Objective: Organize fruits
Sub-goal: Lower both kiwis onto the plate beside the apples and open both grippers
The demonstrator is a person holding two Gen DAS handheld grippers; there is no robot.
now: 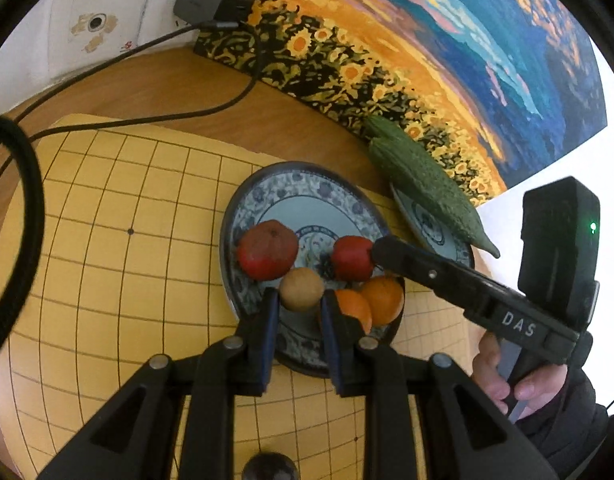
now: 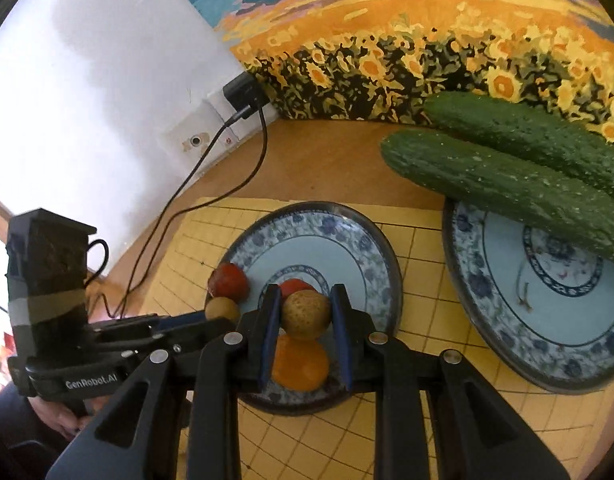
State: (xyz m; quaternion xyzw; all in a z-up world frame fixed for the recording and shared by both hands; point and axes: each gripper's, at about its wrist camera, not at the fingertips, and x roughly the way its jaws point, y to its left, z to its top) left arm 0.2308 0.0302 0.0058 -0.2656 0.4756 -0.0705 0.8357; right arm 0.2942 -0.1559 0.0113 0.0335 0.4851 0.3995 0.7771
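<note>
A blue patterned plate (image 1: 307, 188) (image 2: 347, 232) holds several fruits: a large red one (image 1: 267, 250) (image 2: 228, 282), a small red one (image 1: 353, 258) (image 2: 293, 286), a small tan ball (image 1: 301, 289) (image 2: 222, 308) and oranges (image 1: 383, 294) (image 2: 299, 362). My left gripper (image 1: 299, 308) is open over the plate's near rim, with the tan ball at its fingertips. My right gripper (image 2: 305, 314) closes around a tan-orange fruit (image 2: 305, 314) above the plate; its tip shows by the small red fruit in the left wrist view (image 1: 381, 252).
A second patterned plate (image 2: 547, 344) (image 1: 431, 228) on the right carries two cucumbers (image 2: 507, 184) (image 1: 423, 176). Both plates stand on a yellow grid board (image 1: 127, 240) on a wooden table. A sunflower painting (image 2: 387, 52), a charger (image 1: 211, 0) and cable (image 1: 187, 112) are behind.
</note>
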